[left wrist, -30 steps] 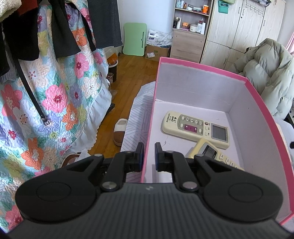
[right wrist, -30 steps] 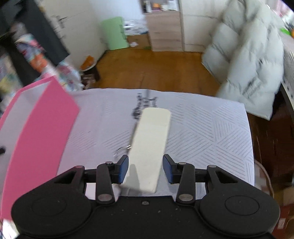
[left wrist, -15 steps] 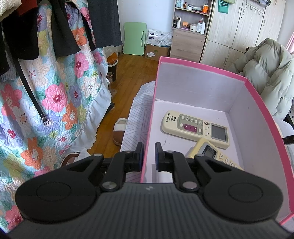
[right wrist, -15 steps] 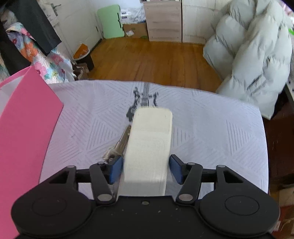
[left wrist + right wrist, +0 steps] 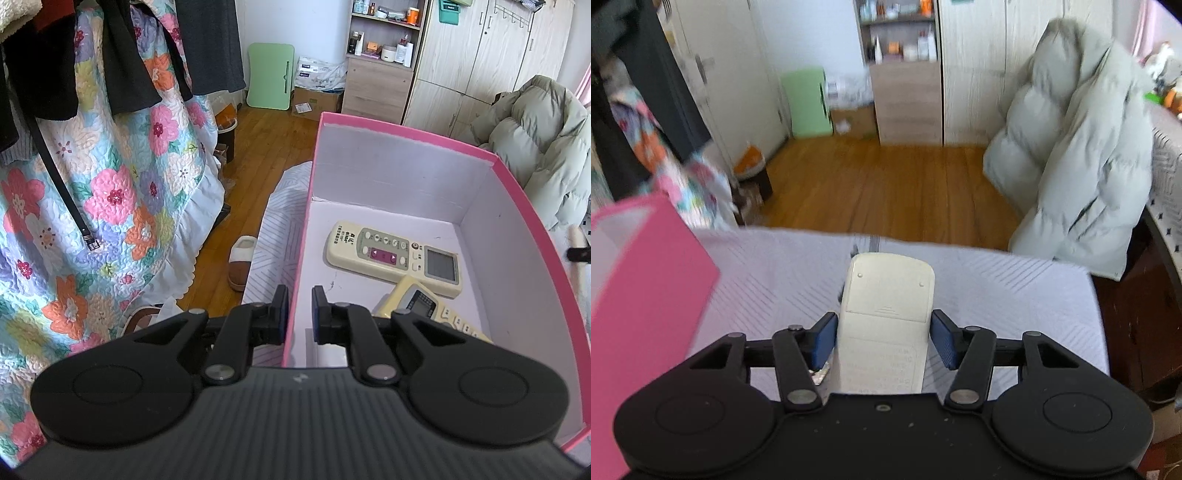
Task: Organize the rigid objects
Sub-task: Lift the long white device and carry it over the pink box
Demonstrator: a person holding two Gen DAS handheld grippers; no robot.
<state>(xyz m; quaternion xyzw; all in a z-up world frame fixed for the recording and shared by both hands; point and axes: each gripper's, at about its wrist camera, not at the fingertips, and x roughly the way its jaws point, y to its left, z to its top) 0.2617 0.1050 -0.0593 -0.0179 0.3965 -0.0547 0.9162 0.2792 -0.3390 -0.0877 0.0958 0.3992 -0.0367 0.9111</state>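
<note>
**Left wrist view, then right: two remotes in, one more coming**

Pinching the side wall of the pink box with the left fingers, shut tight on it, most likely to steady it. Two things put away inside already: a cream remote flat on the bottom, and a yellow remote leaning on its near edge.

Over in the right wrist view, closing the right fingers just now on a white remote, face down, with pads on both its sides. Not in the box yet, out over the striped tabletop, right of the pink wall. Left to do, by the look of it: carrying it across and setting it inside.
</note>
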